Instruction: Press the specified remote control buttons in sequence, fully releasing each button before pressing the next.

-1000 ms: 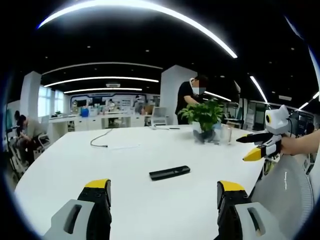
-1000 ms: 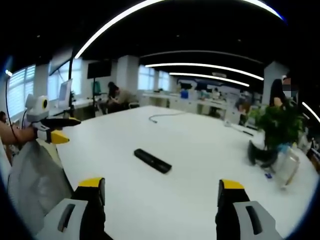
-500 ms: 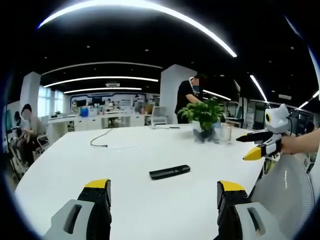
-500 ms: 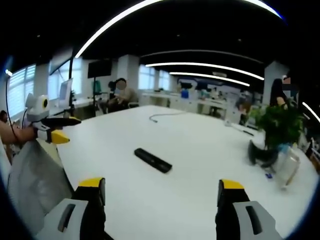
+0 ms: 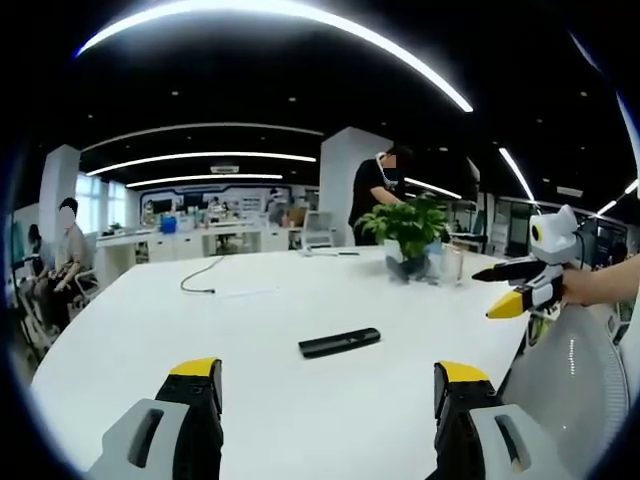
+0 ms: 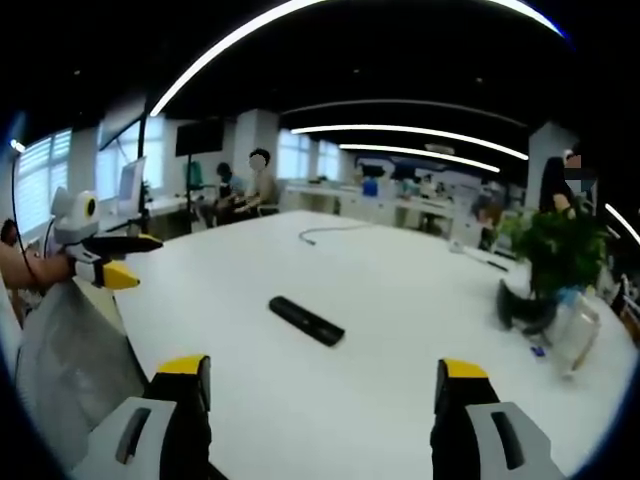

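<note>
A slim black remote control (image 5: pixel 339 343) (image 6: pixel 306 321) lies flat on the white table (image 5: pixel 150 340) (image 6: pixel 400 290), out ahead of both grippers and touched by neither. In the left gripper view, my left gripper (image 5: pixel 330 390) stands open over the near table edge, its yellow-tipped jaws wide apart with nothing between them. My right gripper (image 6: pixel 322 385) is open too, empty. The right gripper (image 5: pixel 512 290) also shows at the right of the left gripper view, jaws parted. The left gripper (image 6: pixel 112 258) shows at the left of the right gripper view, held in a hand.
A potted green plant (image 5: pixel 410 235) (image 6: pixel 548 262) and a clear container (image 6: pixel 575 335) stand at the table's far side. A dark cable (image 5: pixel 200 275) (image 6: pixel 325 232) lies on the table farther back. A grey mesh chair back (image 6: pixel 70 350) (image 5: pixel 575 370) stands near the table edge. People are at desks behind.
Neither gripper nor the remote has moved. A person in the background office has risen and walked along the desks.
</note>
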